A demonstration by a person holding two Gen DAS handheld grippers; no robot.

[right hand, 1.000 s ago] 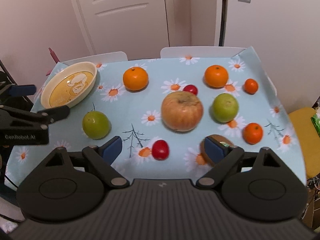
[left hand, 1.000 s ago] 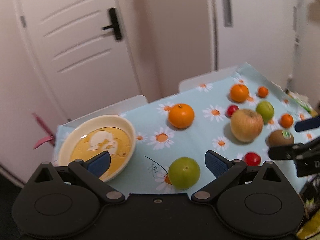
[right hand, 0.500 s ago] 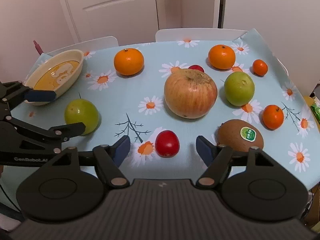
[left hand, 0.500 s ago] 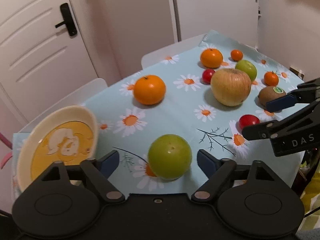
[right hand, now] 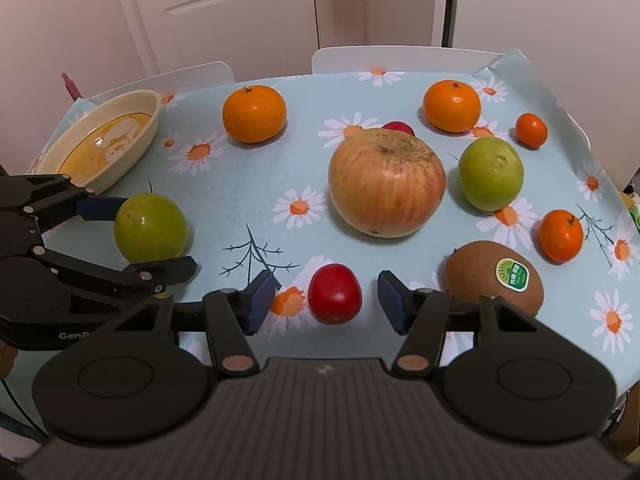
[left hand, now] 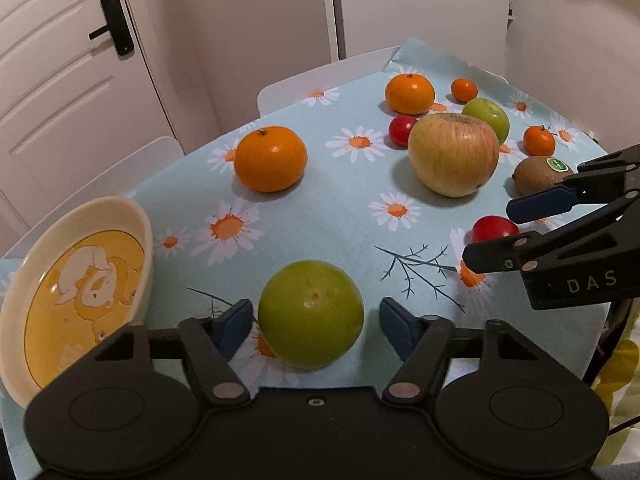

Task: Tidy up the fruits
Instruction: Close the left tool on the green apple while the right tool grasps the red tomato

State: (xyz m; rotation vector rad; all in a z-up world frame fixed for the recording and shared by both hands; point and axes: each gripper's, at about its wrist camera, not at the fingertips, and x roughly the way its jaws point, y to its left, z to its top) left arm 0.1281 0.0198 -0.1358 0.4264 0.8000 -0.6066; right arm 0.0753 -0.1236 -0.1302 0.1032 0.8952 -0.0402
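Observation:
My left gripper (left hand: 316, 318) is open, its fingers on either side of a green apple (left hand: 311, 314) near the table's front edge; small gaps show on both sides. The apple and left gripper also show in the right wrist view (right hand: 150, 228). My right gripper (right hand: 327, 300) is open around a small red tomato (right hand: 334, 298), not touching it. A cream bowl (left hand: 24, 264) with a yellow cartoon stands at the left. A big yellow-red apple (right hand: 386, 182), a kiwi (right hand: 494, 278), oranges and a second green apple (right hand: 490, 173) lie on the daisy cloth.
Two large oranges (right hand: 254, 113) (right hand: 452, 105), two small mandarins (right hand: 560, 235) (right hand: 531, 129) and a second tomato (left hand: 402, 129) lie farther back. White chair backs (right hand: 400, 58) stand behind the table. A white door (left hand: 60, 80) and wall lie beyond. The table's front edge is under both grippers.
Both grippers have moved forward and down. The left fingers now flank the green apple and the right fingers flank the red tomato. No fruit has moved.

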